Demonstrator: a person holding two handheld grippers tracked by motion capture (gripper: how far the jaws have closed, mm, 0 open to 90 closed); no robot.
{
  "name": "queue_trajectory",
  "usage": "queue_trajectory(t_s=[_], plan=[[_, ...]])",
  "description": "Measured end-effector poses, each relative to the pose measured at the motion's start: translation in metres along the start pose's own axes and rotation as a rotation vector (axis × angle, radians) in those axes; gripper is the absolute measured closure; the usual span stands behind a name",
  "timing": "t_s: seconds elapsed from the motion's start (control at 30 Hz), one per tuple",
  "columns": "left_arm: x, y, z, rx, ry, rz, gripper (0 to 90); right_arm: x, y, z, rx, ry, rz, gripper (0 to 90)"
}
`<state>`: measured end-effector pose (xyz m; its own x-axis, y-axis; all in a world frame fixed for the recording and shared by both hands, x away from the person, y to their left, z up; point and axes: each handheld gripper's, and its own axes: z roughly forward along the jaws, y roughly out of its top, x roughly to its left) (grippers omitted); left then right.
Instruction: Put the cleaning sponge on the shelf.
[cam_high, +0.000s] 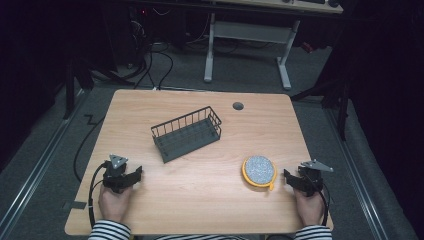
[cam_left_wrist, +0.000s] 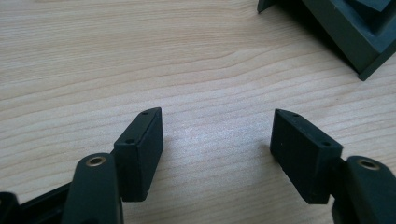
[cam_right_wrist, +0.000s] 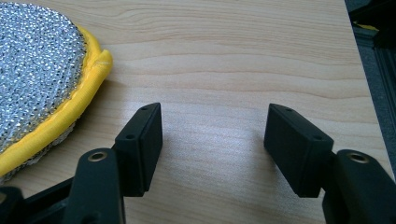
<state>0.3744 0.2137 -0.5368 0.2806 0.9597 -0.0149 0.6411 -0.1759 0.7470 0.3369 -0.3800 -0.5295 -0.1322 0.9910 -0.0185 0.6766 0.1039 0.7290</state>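
Your left gripper (cam_high: 131, 176) sits jaws wide apart on bare wood table (cam_high: 200, 190), empty. The dark wire basket (cam_high: 187, 133) stands mid-table. Your right gripper (cam_high: 291, 179), also spread and empty, is just beside the round, yellow-rimmed silver mesh scrubber (cam_high: 259, 171).

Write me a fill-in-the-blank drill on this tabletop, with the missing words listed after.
1. The round scrubbing pad has a silvery face and a ____ rim.
2. The pad lies on the table just beside the ____ gripper.
3. The wire basket has nothing in it and stands ____ the pad, not touching it.
4. The fingers of the left gripper stand ____, with bare wood between them.

Missing words: yellow; right; apart from; open
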Motion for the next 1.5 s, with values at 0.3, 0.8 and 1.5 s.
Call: queue_trajectory(t_s=[0.3, 0.8, 1.5], plan=[[-0.001, 0.0, 0.0, 0.002, -0.004, 0.001, 33.2, 0.001, 0.0, 0.0, 0.002, 0.003, -0.002, 35.9], [0.009, 0.011, -0.008, -0.005, -0.091, -0.009, 37.6, 0.001, 0.0, 0.0, 0.002, 0.006, -0.004, 34.7], [0.009, 0.071, -0.027, -0.066, -0.188, 0.025, 35.8, 0.002, 0.0, 0.0, 0.007, 0.015, -0.012, 32.6]])
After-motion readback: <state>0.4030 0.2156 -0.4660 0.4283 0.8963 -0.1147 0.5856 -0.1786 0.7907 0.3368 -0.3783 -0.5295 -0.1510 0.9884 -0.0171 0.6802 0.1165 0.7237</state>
